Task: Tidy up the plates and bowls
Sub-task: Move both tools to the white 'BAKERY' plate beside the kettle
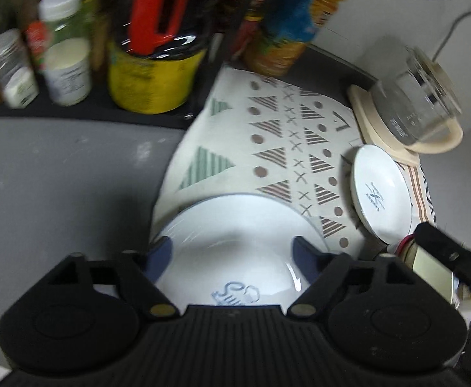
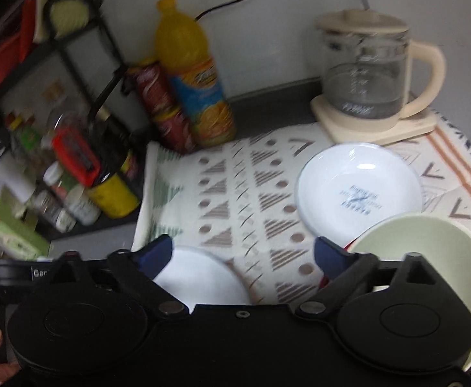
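Glazed white plate (image 1: 235, 251) sits on the patterned cloth (image 1: 267, 135) between the left gripper (image 1: 235, 258)'s wide-open jaws; slick rim on loose fabric could skid or drag the cloth toward the glass kettle (image 2: 364, 74). Right gripper (image 2: 245, 254) also gapes, gripping nothing, pale green bowl (image 2: 429, 258) beside it, second smooth white plate (image 2: 358, 190) near the kettle base.

Two white plates (image 2: 359, 193) (image 2: 200, 277), one pale green bowl (image 2: 435, 258), one kettle (image 2: 364, 67), one juice bottle (image 2: 192, 74).
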Demonstrator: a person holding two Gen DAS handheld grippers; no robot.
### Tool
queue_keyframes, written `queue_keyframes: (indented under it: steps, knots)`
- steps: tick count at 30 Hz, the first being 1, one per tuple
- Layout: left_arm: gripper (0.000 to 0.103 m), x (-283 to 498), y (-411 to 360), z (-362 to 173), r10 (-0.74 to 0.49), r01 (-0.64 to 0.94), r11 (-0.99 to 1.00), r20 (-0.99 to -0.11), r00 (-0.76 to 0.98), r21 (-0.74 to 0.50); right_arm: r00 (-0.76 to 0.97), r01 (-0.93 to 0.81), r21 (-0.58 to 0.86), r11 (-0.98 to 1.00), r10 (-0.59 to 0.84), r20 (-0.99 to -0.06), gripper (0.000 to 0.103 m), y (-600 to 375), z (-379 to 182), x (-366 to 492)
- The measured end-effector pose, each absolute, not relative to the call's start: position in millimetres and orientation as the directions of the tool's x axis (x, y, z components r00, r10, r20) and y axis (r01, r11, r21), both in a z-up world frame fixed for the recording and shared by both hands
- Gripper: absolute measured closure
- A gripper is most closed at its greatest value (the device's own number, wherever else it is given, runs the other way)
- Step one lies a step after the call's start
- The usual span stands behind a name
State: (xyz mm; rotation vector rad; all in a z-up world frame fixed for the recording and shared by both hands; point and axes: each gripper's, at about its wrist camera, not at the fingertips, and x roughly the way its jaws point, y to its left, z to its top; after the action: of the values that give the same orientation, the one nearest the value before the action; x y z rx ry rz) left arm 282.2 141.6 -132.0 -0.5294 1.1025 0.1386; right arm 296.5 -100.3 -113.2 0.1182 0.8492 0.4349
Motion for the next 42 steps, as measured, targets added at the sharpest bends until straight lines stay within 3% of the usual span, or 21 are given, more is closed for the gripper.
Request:
queue_keyframes:
  steps: [20, 30, 32, 42]
  knots:
    - [0.015, 356.3, 69.6, -119.9, -0.254, -0.253, 0.88, -0.847, 0.467, -0.403, 0.583, -0.139, 0.316, 0.939, 0.335, -0.74, 0.0, -187.2, -117.5, 363.1]
    - [0.018, 378.2, 51.2, -144.9, -0.255, -0.316, 0.857, -0.869, 0.424, -0.406, 0.474, -0.092, 0.347, 0.933, 0.348, -0.809, 0.017, -222.9, -146.8, 400.2]
    - [0.02, 382.0, 49.3, -150.6, -0.258, -0.329, 0.85, -0.87, 0.421, -0.411, 0.442, -0.078, 0.361, 0.929, 0.357, -0.823, 0.02, -229.9, -154.5, 407.1]
    - [0.048, 402.8, 38.5, -178.2, -0.267, -0.382, 0.821, -0.877, 0.399, -0.424, 0.351, -0.084, 0.326, 0.942, 0.334, -0.875, 0.029, -249.3, -186.1, 441.4]
